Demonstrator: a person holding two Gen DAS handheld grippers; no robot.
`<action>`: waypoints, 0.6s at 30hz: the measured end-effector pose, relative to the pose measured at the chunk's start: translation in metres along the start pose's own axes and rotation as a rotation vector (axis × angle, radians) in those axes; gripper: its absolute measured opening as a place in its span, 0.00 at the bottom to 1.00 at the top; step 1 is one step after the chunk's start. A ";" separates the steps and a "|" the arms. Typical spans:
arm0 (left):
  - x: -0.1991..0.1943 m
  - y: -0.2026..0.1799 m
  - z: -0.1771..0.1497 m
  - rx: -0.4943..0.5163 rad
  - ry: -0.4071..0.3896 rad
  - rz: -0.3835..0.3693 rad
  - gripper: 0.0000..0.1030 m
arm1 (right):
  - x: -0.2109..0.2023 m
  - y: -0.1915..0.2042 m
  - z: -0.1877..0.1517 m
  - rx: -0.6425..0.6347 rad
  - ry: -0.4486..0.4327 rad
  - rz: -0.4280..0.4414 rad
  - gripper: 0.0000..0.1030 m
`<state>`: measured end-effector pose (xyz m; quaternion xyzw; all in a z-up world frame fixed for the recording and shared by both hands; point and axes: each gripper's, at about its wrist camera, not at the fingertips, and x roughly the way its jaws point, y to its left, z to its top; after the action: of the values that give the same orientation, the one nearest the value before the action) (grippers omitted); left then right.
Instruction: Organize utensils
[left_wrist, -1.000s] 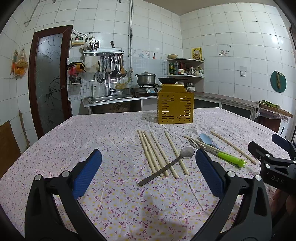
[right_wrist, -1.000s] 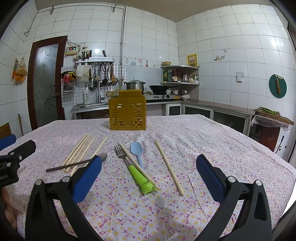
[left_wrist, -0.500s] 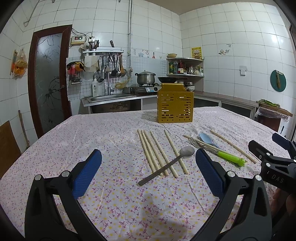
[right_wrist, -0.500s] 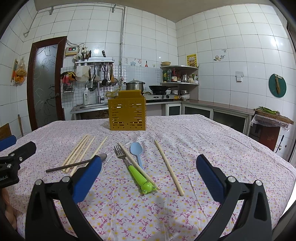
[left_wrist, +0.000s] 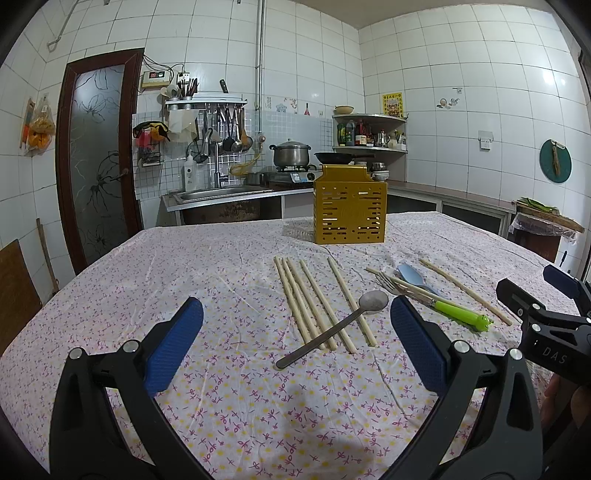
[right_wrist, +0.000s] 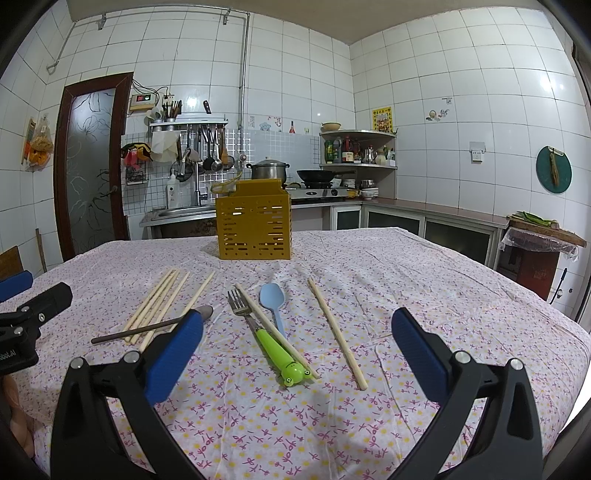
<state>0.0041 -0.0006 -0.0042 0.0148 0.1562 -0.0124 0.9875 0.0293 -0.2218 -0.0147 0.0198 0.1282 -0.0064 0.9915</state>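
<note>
Waiting Over the Spoons and Sticks

Hanging above the table (left_wrist: 110, 288), the left gripper (left_wrist: 295, 343) has its two blue fingers (left_wrist: 173, 343) spread wide and holds nothing. The right gripper (right_wrist: 295, 347) is spread wide too, and it is empty as well.

On the flowery cloth lie the things to tidy. A bunch of chopsticks (left_wrist: 310, 299) lies side by side near the middle. A metal spoon (left_wrist: 332, 328) lies across them, with its round end toward the right. To the right of that, a fork with a green handle (right_wrist: 273, 339) lies flat, and one chopstick (right_wrist: 277, 328) lies across it. A blue spoon (right_wrist: 272, 301) lies just beside the fork. One more chopstick (right_wrist: 336, 332) lies alone, farther right.

The yellow holder (right_wrist: 254, 225) with slots in its sides stands upright at the far side of the table, well apart from both grippers.
</note>
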 end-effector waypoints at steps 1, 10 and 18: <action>0.000 0.000 0.000 0.000 0.000 0.000 0.95 | 0.000 0.000 0.000 0.000 0.000 0.000 0.97; 0.001 0.000 0.000 -0.001 0.001 0.000 0.95 | 0.000 0.000 0.002 0.000 0.001 0.000 0.97; 0.001 0.000 0.000 -0.001 0.003 -0.001 0.95 | 0.000 -0.001 0.002 0.003 0.003 0.001 0.97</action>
<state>0.0046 -0.0005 -0.0045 0.0140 0.1576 -0.0126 0.9873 0.0297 -0.2232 -0.0131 0.0213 0.1297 -0.0061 0.9913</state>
